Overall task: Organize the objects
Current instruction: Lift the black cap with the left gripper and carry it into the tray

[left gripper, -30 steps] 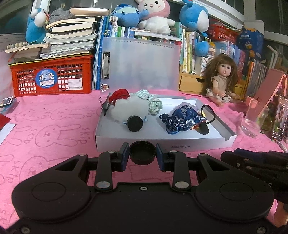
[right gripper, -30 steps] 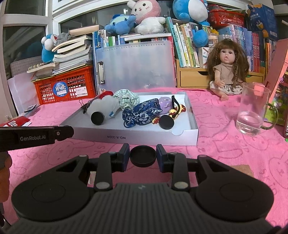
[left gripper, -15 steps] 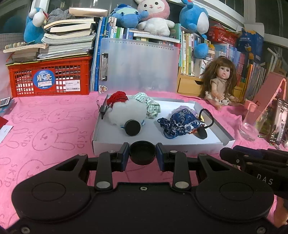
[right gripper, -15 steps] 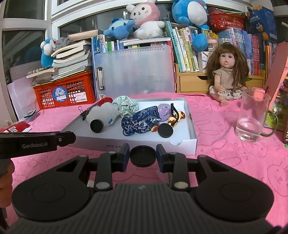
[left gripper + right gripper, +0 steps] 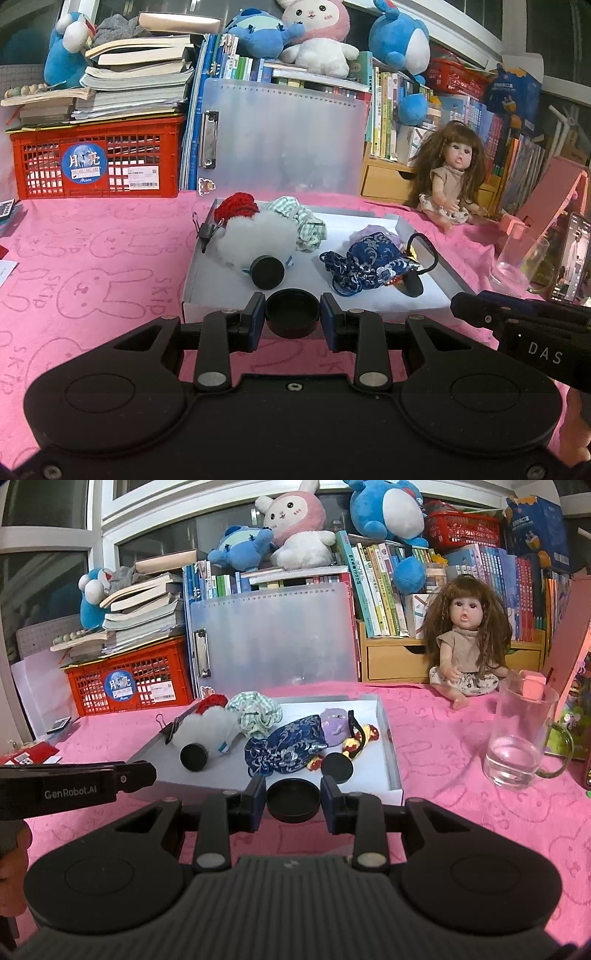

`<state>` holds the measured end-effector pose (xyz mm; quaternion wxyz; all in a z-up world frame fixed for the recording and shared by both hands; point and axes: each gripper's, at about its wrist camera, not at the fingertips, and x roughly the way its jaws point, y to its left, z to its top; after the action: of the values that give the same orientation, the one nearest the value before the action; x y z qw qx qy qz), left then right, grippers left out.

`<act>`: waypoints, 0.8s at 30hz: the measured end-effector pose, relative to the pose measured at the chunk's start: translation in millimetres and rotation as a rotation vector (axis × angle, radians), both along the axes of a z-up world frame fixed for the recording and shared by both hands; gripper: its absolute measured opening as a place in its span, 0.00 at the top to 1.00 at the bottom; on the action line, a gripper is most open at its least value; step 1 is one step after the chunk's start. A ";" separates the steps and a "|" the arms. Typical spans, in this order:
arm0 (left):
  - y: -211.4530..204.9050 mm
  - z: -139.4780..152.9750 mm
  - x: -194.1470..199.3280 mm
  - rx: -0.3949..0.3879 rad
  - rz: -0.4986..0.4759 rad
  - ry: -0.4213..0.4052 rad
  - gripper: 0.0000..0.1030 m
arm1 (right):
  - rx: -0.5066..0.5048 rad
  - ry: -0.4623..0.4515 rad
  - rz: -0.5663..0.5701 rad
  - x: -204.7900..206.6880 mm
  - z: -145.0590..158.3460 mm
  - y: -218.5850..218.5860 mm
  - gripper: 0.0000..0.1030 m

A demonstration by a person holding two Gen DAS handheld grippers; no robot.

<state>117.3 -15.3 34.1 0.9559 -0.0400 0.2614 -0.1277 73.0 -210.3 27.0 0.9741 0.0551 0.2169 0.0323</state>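
Note:
A white shallow box (image 5: pixel 373 299) (image 5: pixel 391 771) lies on the pink cloth. In it are a white fluffy toy with a red top (image 5: pixel 255 236) (image 5: pixel 210 727), a green checked cloth (image 5: pixel 306 221) (image 5: pixel 258 712), a blue patterned pouch (image 5: pixel 365 266) (image 5: pixel 288 749), a purple item (image 5: pixel 332 723) and two black round caps (image 5: pixel 267 273) (image 5: pixel 336 768). My left gripper (image 5: pixel 293 317) is shut on a black round cap (image 5: pixel 293 313) just before the box's near edge. My right gripper (image 5: pixel 293 799) is shut on another black round cap (image 5: pixel 293 799) at the box's near right corner.
A doll (image 5: pixel 450 177) (image 5: pixel 465 642) sits at the back right. A glass mug with water (image 5: pixel 521 738) (image 5: pixel 517 262) stands right of the box, a phone (image 5: pixel 569 269) beside it. A red crate (image 5: pixel 99 158), a clear clipboard (image 5: pixel 284 136), books and plush toys line the back.
Both grippers have drawn back a little and risen, so the box looks farther off. Both stay shut on their caps.

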 end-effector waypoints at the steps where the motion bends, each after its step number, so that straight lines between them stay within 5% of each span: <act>1: 0.3 0.0 1.4 -0.001 0.000 0.001 0.70 | 0.003 0.000 -0.002 1.2 0.3 -0.8 0.65; 24: 4.1 -6.1 36.0 -0.046 0.017 0.035 0.71 | 0.047 0.040 -0.011 37.9 -0.2 -8.0 0.65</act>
<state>153.3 -11.2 28.0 0.9510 -0.0665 0.2747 -0.1251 110.9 -218.3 26.8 0.9682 0.0797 0.2350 0.0311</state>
